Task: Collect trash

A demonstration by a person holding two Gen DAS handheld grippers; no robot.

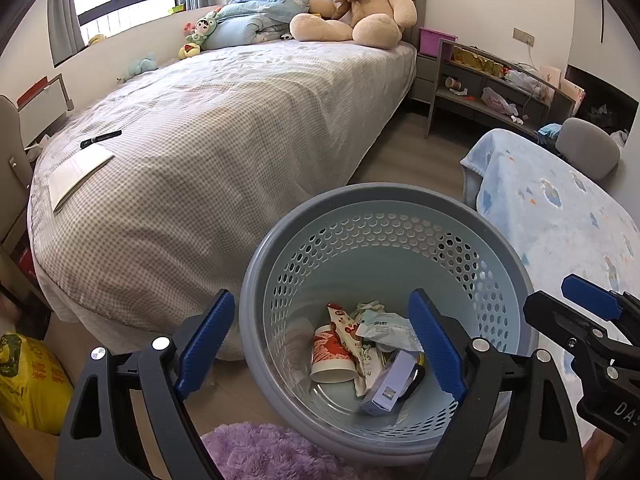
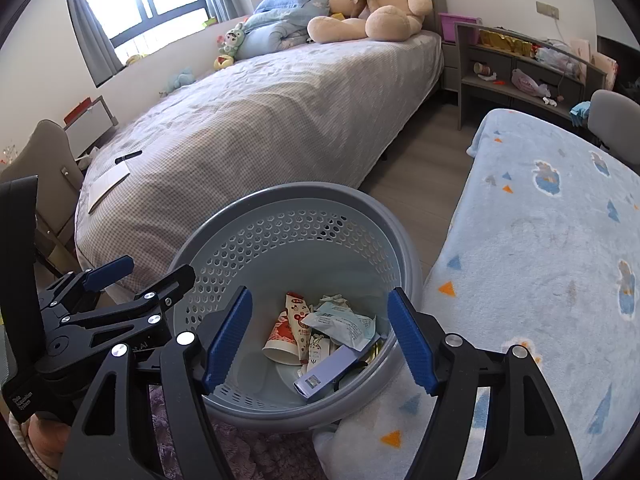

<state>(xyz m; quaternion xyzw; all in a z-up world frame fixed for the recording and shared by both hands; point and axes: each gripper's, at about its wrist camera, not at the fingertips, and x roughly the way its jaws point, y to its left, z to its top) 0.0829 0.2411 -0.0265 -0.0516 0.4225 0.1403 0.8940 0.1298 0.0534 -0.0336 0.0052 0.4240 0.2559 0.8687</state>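
Both tongs hang over the grey perforated basket (image 1: 360, 240), which fills the lower centre of each frame and stands on the floor between the bed (image 1: 208, 128) (upper left) and a blue blanket (image 2: 540, 240) (right). The left tongs (image 1: 324, 344) stand released, jaws wide, with nothing between the blue pads. The right tongs (image 2: 320, 340) are likewise released and empty; their jaws are spread somewhat less. The collected trash lies at the bottom of the basket: a red-and-white paper cup (image 1: 332, 356) on its side, a printed wrapper (image 1: 348, 332), a crumpled white packet (image 2: 340, 324) and a small lavender box (image 2: 324, 376) touching one another. Judged from this layout, a deposit is complete and the step in hand is to clear the basket and seek the next item. To do this well, lift both tongs straight above the rim before swinging sideways (the rim sits close beneath the jaws), keep the jaws released, and scan the bed, where a white paper (image 1: 76, 176) and a black pen (image 1: 100, 139) lie at the left of the frame; whether these count as trash cannot be told.
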